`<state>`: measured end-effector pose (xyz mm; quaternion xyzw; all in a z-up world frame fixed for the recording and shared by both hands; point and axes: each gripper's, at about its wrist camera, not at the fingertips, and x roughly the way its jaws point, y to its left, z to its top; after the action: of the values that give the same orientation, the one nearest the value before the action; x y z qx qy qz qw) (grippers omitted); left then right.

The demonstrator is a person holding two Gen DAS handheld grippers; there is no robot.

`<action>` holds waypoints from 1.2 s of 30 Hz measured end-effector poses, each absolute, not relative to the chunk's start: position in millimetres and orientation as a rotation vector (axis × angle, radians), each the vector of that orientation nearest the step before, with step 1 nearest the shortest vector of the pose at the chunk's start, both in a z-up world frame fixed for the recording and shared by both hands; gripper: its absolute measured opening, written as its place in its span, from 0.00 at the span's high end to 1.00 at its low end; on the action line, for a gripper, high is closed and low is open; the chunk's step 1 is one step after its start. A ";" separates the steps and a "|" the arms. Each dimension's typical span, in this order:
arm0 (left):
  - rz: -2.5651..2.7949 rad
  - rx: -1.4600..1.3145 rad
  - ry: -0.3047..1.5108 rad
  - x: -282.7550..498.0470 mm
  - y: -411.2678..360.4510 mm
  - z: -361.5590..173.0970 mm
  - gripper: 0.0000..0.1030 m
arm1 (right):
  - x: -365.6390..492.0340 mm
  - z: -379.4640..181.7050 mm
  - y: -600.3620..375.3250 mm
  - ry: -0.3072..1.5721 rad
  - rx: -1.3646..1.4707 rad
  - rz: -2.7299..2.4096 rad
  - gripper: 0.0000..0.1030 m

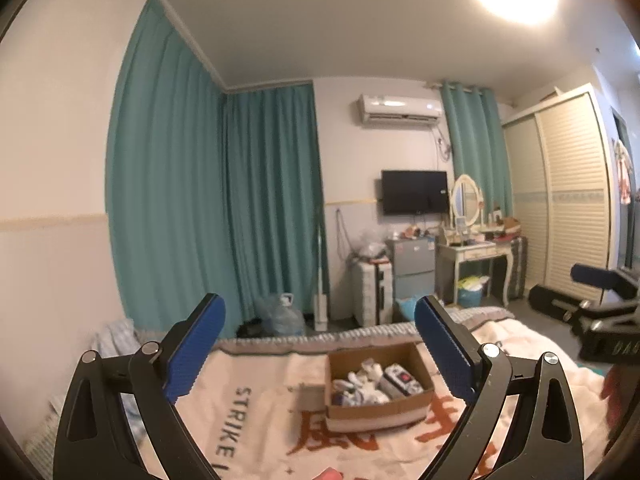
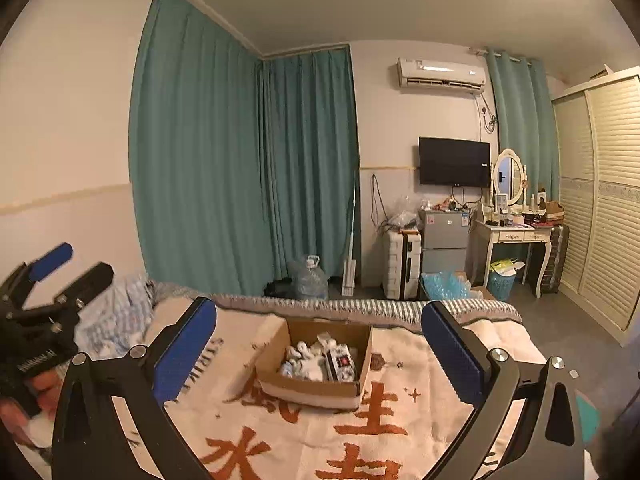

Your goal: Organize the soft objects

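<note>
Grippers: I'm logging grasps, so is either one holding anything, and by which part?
Nothing is held. The left gripper and right gripper are both open and empty above the blanket, short of the cardboard box.

Left hand-held gripper (image 1: 320, 344) and right hand-held gripper (image 2: 318, 344) both gape wide, raised.

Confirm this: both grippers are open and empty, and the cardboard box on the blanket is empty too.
Not quite. The left gripper and right gripper are open and empty, but the cardboard box on the blanket is not: the right wrist view shows soft white items inside.
</note>
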<state>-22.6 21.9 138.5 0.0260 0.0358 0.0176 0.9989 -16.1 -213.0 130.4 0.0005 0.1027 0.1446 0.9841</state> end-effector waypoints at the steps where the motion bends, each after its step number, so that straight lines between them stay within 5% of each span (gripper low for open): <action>1: 0.021 0.056 0.075 -16.8 18.4 129.7 0.05 | -8.3 118.8 -211.6 0.205 -0.002 0.288 0.00; 14: 0.009 0.025 0.350 73.5 2.2 9.7 0.06 | 87.7 -6.5 -215.4 0.352 0.025 0.266 0.00; 36: 0.017 -0.005 0.374 68.5 15.1 -1.9 0.06 | 96.9 -20.7 -208.6 0.402 0.014 0.251 0.00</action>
<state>68.5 15.1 -1.9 -0.0025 0.1859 0.0085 0.9825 96.9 -208.6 -20.7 0.0067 0.1991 0.1245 0.9720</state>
